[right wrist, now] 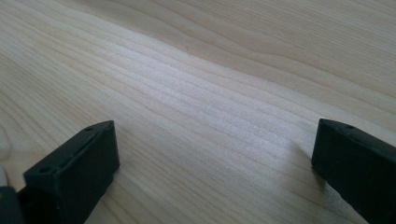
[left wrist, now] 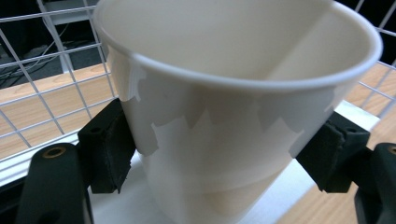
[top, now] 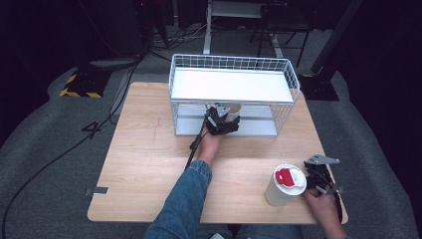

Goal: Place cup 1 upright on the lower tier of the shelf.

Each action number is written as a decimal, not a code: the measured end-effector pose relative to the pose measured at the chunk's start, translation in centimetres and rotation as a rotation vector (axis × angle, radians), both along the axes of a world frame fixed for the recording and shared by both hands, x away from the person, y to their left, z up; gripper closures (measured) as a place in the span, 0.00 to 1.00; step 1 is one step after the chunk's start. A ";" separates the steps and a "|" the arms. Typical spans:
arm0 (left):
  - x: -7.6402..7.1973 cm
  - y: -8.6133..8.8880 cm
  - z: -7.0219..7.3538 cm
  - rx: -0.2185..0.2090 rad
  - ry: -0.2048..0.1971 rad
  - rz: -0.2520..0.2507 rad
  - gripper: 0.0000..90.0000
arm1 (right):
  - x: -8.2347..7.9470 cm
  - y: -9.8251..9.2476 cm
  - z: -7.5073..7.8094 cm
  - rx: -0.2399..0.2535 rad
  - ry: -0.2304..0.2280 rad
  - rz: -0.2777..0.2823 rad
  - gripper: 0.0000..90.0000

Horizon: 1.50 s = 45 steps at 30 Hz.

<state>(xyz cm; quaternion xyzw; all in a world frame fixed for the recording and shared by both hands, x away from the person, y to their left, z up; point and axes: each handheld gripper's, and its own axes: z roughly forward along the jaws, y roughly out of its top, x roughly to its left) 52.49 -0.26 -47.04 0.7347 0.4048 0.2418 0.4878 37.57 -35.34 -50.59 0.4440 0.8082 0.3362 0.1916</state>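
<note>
Left gripper [left wrist: 219, 163] clamped on paper cup [left wrist: 233, 107] inside wire rack [top: 234, 94]; risk: rim snagging overhead shelf, cup crushing.

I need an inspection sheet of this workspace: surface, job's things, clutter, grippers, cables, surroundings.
Surface: wooden table, bare wood between things.
Job's things: white paper cup held at the lower shelf of the wire rack; lidded cup with red tab near the front right edge.
Clutter: nothing seen.
Grippers: left gripper shut on the cup; right gripper open over bare wood.
Cables: black cable trails from the left gripper.
Surroundings: dark grey floor, floor cables, furniture legs behind.
</note>
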 end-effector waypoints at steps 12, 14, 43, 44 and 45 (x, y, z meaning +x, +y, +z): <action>1.0 -0.3 -0.5 0.010 0.020 0.008 0.24 | 0.0 0.0 0.0 0.000 0.000 -0.002 0.01; 1.1 -0.3 -0.6 0.008 0.027 0.012 0.24 | 0.0 0.0 0.0 0.000 0.000 -0.002 0.01; 1.1 0.0 -0.7 0.027 0.057 -0.011 0.13 | 0.0 0.0 0.0 -0.001 -0.001 -0.002 0.01; 1.1 0.0 -0.7 0.024 0.056 -0.011 0.13 | 0.0 0.0 0.0 -0.001 -0.001 -0.002 0.01; 1.0 0.0 -0.5 0.025 0.048 -0.013 0.10 | 0.0 0.0 0.0 0.000 0.000 -0.002 0.01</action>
